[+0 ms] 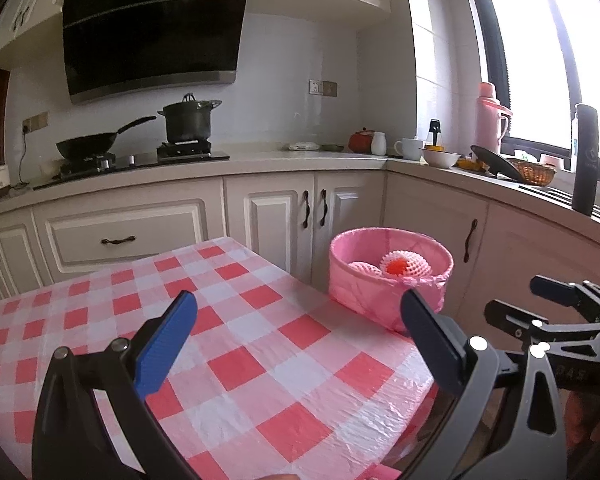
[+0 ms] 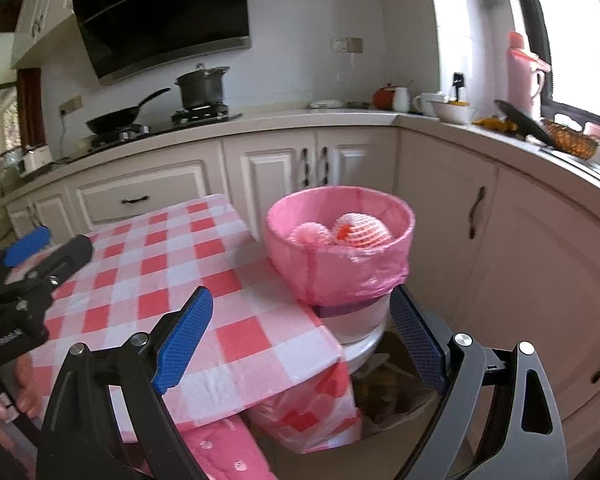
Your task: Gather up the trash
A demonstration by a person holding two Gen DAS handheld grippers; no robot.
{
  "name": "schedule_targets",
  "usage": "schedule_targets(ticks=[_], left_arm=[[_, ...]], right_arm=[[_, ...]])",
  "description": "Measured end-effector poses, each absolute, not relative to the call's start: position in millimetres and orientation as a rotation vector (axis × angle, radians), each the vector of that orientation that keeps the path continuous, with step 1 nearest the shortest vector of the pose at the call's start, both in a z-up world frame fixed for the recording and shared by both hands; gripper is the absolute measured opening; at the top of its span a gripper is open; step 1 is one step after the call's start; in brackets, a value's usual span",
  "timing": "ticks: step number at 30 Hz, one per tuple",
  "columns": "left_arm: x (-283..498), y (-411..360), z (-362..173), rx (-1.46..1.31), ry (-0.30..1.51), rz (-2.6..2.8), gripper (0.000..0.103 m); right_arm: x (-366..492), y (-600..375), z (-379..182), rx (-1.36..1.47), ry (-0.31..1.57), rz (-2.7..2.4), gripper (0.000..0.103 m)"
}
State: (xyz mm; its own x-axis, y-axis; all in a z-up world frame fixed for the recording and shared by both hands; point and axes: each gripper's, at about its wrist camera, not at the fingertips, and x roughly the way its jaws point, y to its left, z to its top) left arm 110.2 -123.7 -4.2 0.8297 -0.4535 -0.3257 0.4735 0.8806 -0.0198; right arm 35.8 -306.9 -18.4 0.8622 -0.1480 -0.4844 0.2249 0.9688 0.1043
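bin (image 2: pixel 340 256) right of table (image 2: pixel 188 280) | foam nets (image 2: pixel 364 232) in bin | stove (image 1: pixel 140 158) on counter behind

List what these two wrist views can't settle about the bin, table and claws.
- Bin contents below the foam nets: hidden by its wall, both views.
- Bin base: behind the tablecloth corner, right wrist view.
- Table's near edge: cut off by the frame and the left claw, left wrist view.
- Right claw: open, but the floor beneath is dark and cluttered.

Black hand-held gripper (image 1: pixel 300 336) frames, blue ribbed pads (image 1: pixel 166 346), silver screws.
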Motion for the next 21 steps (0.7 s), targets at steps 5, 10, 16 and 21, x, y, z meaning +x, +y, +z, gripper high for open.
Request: schedule_targets(ticks=[5, 10, 16, 21], left_arm=[[114.3, -120.8, -5.4, 0.027, 0.355, -0.528, 0.098], [115.5, -121.2, -7.8, 0.02, 0.365, -0.527, 0.098], [113.4, -123.9, -8.6, 0.028, 0.361, -0.535, 0.098], [112.5, -122.7, -9.3, 0.021, 0.349, -0.537, 0.098]], right_arm=[[35.7, -310.1, -18.2, 0.193, 0.496, -0.151, 0.085], [34.8, -307.7, -17.8, 0.17, 0.484, -0.195, 0.085], [35.2, -306.9, -21.3, 0.172, 0.487, -0.198, 0.085], [31.2, -305.4, -21.5, 0.156, 0.456, -0.206, 0.085]])
